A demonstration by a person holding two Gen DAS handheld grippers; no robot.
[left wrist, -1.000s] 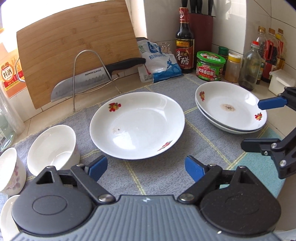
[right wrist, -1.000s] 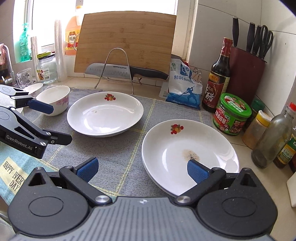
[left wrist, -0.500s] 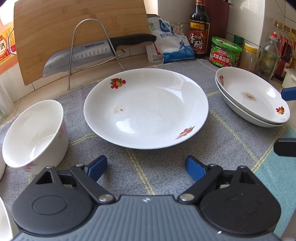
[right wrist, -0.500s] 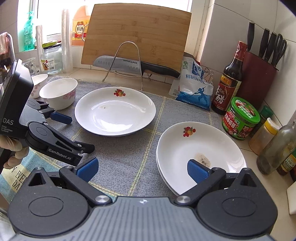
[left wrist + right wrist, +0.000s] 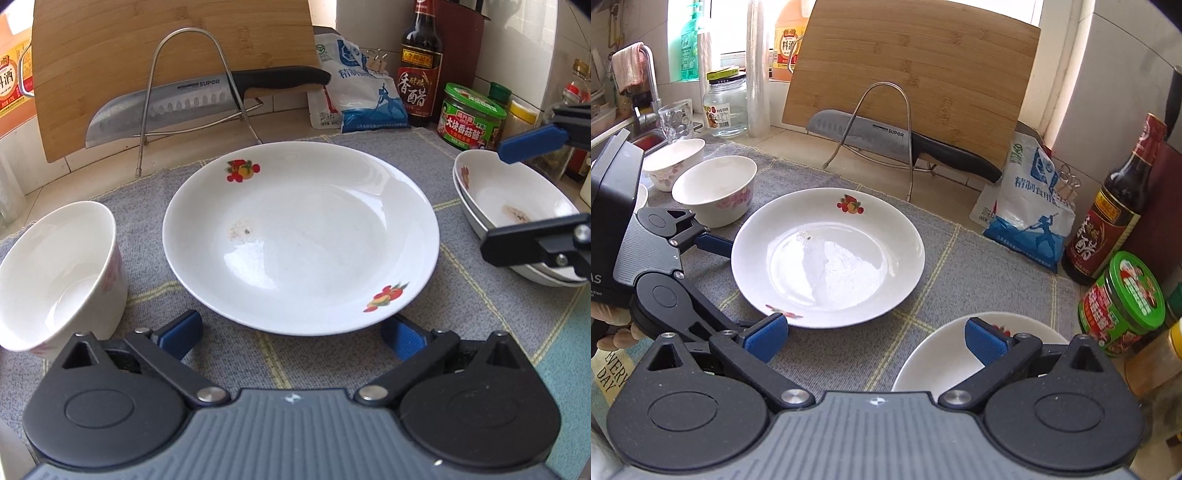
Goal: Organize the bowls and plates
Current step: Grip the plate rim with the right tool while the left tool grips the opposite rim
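A white plate with fruit prints (image 5: pixel 301 236) lies on the grey cloth (image 5: pixel 221 354); it also shows in the right wrist view (image 5: pixel 827 258). My left gripper (image 5: pixel 291 334) is open, its pads on either side of the plate's near rim, low at cloth level. Two stacked white plates (image 5: pixel 517 218) sit to the right; they show in the right wrist view (image 5: pixel 945 358). My right gripper (image 5: pixel 875 338) is open, between the single plate and the stack. A white bowl (image 5: pixel 59 273) stands left of the plate, with another bowl (image 5: pixel 674 162) behind it.
A cutting board (image 5: pixel 912 85) and knife (image 5: pixel 192 99) on a wire rack (image 5: pixel 886 136) stand behind. A salt bag (image 5: pixel 362 99), vinegar bottle (image 5: pixel 419 62), green-lidded jar (image 5: pixel 471 116) and other jars line the back right. Glass jar (image 5: pixel 726 103) and tumbler (image 5: pixel 676 120) at left.
My left gripper has moved forward and lower, up to the single plate's near rim. My right gripper has moved left and forward, off the stacked plates toward the single plate.
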